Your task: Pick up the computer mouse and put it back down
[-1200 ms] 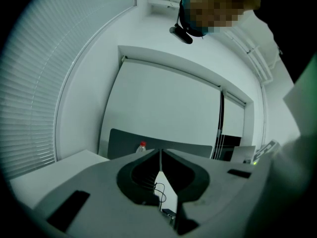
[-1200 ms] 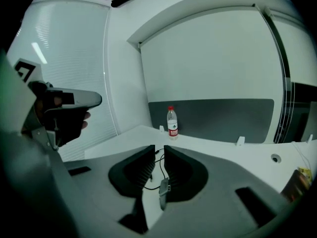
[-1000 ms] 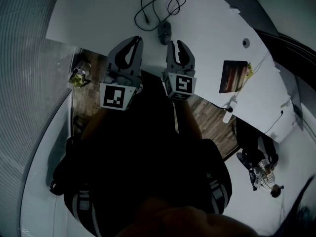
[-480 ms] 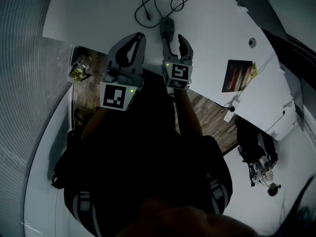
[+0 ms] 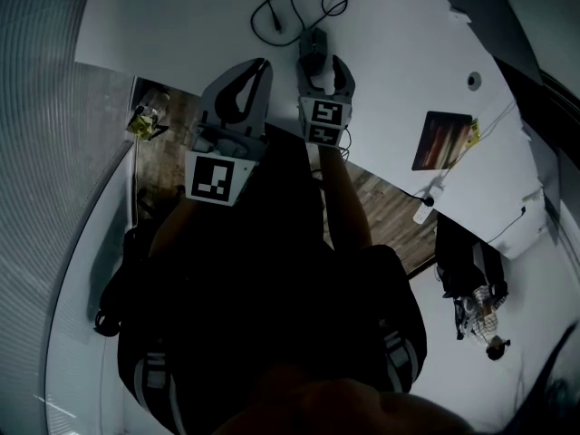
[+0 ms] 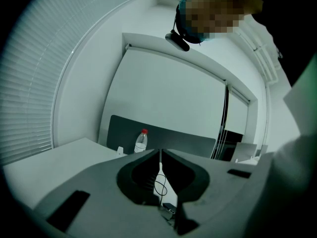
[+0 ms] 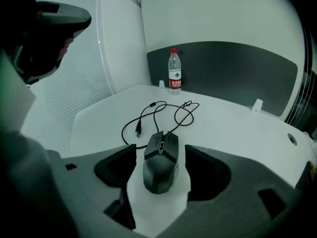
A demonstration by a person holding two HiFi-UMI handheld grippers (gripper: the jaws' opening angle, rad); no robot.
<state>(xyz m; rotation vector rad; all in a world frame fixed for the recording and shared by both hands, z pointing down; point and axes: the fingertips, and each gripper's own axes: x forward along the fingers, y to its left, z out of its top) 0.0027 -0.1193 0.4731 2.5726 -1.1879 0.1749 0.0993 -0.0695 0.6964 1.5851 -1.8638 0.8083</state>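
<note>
Lowered over the past second, the right gripper [image 5: 323, 72] straddles the computer mouse [image 7: 159, 167], which lies on the white surface [image 7: 233, 128]. Its jaws have just been opening and stand spread clear of the mouse's sides. The left gripper [image 6: 160, 151] beside it has its jaws pressed together, with the looped cable [image 7: 158, 114] and a water bottle [image 7: 174, 69] beyond.

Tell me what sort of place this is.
Most likely an office: a white desk backed by a grey divider panel, a wired computer mouse on it, and slatted window blinds alongside.
</note>
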